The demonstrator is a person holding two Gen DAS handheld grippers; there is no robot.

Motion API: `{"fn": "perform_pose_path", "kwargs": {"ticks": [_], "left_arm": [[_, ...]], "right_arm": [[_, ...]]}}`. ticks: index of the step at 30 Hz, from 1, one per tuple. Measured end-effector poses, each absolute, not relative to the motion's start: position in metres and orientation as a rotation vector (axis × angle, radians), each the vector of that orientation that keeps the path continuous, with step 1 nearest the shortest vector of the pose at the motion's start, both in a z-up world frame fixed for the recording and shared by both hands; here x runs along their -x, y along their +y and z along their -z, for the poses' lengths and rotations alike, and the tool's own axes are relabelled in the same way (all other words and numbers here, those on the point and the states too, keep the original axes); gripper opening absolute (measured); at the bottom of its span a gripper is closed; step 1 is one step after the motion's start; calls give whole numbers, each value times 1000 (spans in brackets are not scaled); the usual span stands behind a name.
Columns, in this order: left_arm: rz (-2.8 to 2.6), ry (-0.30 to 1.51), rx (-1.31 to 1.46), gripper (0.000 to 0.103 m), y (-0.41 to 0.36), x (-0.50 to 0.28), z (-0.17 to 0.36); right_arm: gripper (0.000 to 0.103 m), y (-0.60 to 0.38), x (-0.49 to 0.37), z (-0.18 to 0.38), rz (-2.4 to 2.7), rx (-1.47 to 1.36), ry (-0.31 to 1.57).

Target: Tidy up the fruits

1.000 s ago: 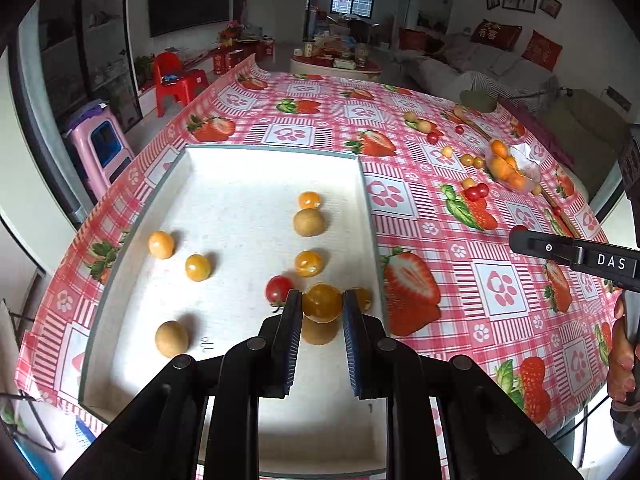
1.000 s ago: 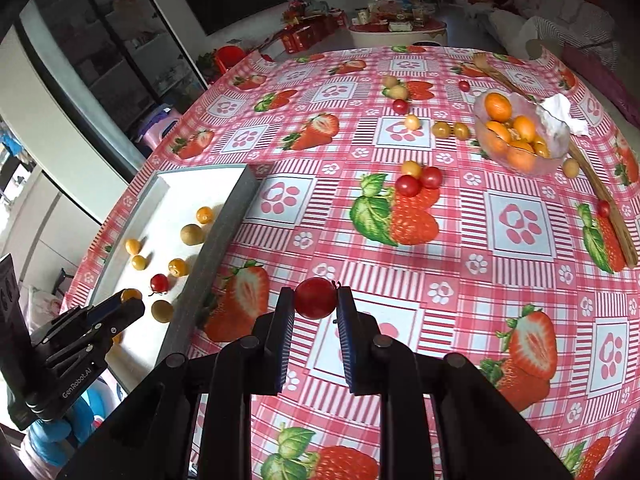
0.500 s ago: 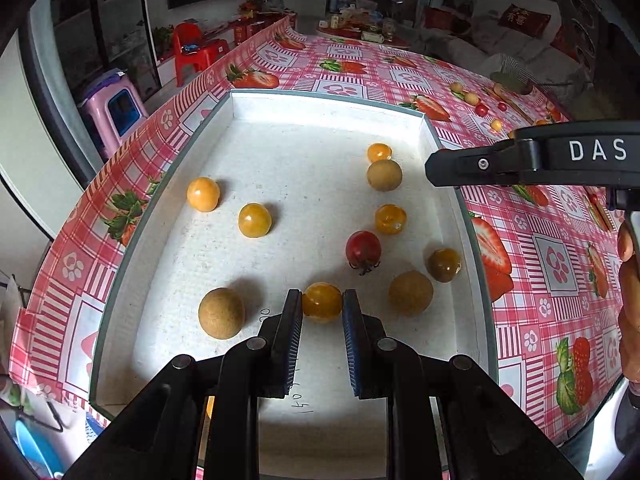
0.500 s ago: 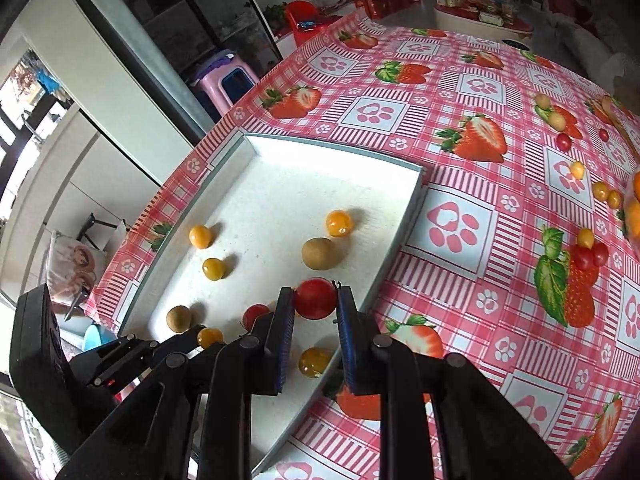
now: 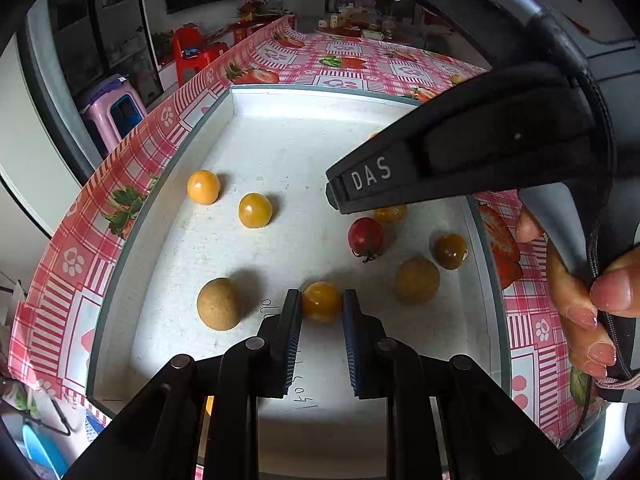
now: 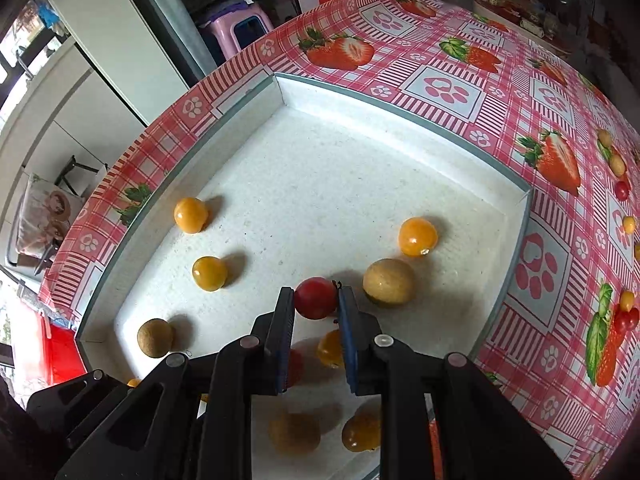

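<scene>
A table (image 6: 460, 92) covered in a pink checked cloth printed with strawberries and paw marks fills both of your views. On it lies a shallow white tray (image 5: 280, 96) with a grey outer rim, and both of your tools are held over it. In your left hand, the left tongs (image 5: 322, 304) are closed on a small orange-yellow tomato (image 5: 321, 301), pinched between the two blue pads low over the tray floor near its close end. In your right hand, the right tongs (image 6: 316, 300) are clamped on a red cherry tomato (image 6: 315, 298), held above the tray floor with its shadow beneath. From the left view, the black body of the right tool, marked DAS, crosses the upper right, and your fingers (image 5: 580, 304) wrap its handle. Loose fruit lies on the tray floor: a tan round fruit (image 5: 219, 304) just left of the left tongs, another tan one (image 5: 417, 280) to their right, a second red tomato (image 5: 365, 237) beyond, a dark brownish-orange tomato (image 5: 450, 251) near the right wall, and two yellow tomatoes (image 5: 255, 210) toward the left wall. More small fruit sits on the cloth outside the tray at the far right of the right view.
</scene>
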State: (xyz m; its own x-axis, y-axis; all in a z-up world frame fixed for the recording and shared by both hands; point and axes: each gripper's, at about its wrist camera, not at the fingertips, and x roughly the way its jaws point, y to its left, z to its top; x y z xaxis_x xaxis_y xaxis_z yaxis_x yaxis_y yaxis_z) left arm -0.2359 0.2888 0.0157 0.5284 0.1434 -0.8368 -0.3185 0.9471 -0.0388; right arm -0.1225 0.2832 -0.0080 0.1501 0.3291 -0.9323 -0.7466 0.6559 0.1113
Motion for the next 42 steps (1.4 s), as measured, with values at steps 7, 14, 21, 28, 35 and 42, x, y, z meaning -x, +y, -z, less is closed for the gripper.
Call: {"fn": "perform_pose_path", "kwargs": {"ticks": [7, 14, 21, 28, 35, 42], "left_arm": [[-271, 981, 187, 22, 285, 238, -16], [-275, 932, 188, 78, 281, 248, -22], [-290, 917, 180, 78, 276, 257, -30], [-331, 863, 207, 80, 274, 273, -42], [-377, 844, 223, 103, 272, 285, -48], [-467, 859, 213, 103, 271, 291, -52]], "right_arm": [[64, 295, 132, 8, -816, 512, 1163], [71, 285, 135, -7, -831, 444, 1138], [79, 256, 133, -36, -788, 353, 1072], [90, 217, 146, -56, -694, 355, 986], [103, 185, 161, -59, -637, 331, 982], [103, 162, 180, -65, -606, 312, 986]]}}
